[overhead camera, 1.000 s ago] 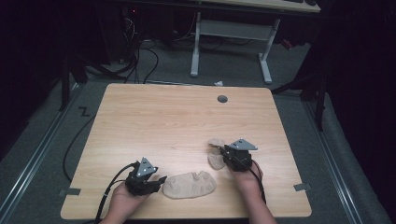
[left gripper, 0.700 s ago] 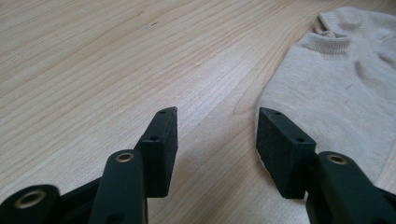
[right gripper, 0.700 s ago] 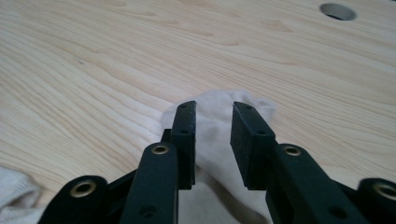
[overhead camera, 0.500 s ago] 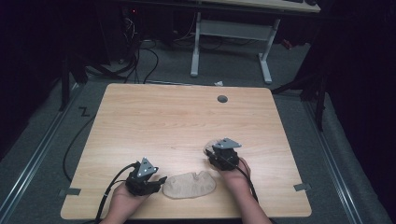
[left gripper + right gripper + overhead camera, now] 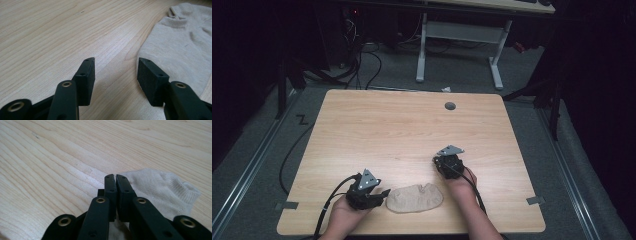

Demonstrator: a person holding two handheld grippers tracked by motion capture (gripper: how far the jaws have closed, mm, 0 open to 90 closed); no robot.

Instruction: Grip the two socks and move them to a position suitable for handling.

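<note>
The right tool (image 5: 115,178) has just closed, pinching a sock (image 5: 160,187); the left tool (image 5: 115,65) gapes wide beside another sock (image 5: 182,47). Next, probably: lift it over.

Dim room, grey floor (image 5: 402,70), white desk frame (image 5: 459,37) behind

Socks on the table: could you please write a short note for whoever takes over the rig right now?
Left gripper: open, empty, beside the front sock.
Right gripper: shut at the edge of the second sock; can't tell if fabric is pinched.
Done: both socks lie on the table, neither lifted.
Left: probably grip each sock and bring them together.
</note>
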